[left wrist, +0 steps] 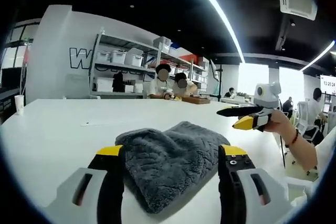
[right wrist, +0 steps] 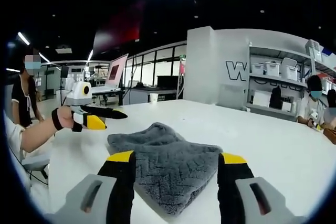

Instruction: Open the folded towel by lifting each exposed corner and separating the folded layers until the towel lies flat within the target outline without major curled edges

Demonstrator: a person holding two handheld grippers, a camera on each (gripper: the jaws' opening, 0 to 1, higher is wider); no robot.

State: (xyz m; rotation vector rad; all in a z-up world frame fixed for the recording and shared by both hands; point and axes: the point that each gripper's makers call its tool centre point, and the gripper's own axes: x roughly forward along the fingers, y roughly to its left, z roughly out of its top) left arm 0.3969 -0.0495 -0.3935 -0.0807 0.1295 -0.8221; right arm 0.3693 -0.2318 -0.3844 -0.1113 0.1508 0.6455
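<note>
I see the folded grey towel (left wrist: 170,163) lying at twelve o'clock between my spread, empty left gripper (left wrist: 170,153) and right gripper (right wrist: 176,158) jaws on the white table (left wrist: 58,135), plush and floppy, probably light, so I'd pinch its near corner.

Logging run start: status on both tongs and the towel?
Left tongs open, right tongs open, both raised above the table. Towel folded, untouched, flat on the table. Nothing in the way.

Black, yellow-tipped tool (left wrist: 172,153) jaws on grey mounts; dark wristband (left wrist: 294,138).
</note>
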